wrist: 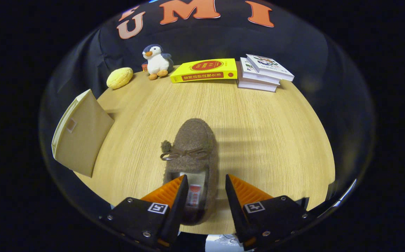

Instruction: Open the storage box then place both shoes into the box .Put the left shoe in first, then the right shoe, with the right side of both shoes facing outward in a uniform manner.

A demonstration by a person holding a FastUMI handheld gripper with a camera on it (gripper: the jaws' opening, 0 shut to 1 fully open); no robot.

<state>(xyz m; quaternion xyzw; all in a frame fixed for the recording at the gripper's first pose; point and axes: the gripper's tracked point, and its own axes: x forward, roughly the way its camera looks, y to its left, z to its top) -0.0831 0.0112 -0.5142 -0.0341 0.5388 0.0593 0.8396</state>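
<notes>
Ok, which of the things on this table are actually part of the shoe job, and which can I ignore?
For the job:
- brown fuzzy shoe, heel end between the open fingers of the gripper
- beige storage box, off to the left of the shoe

Just lying about, beyond the shoe at the far edge of the table:
- penguin plush
- yellow bun
- yellow book
- stack of books

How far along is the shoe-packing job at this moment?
Early to midway. The storage box stands at the side, whether it is open cannot be told, and no shoe is visible in it. In hand: the gripper is open, its fingers straddling the heel of the brown fuzzy shoe on the table. Left: gripping and boxing this shoe.
</notes>
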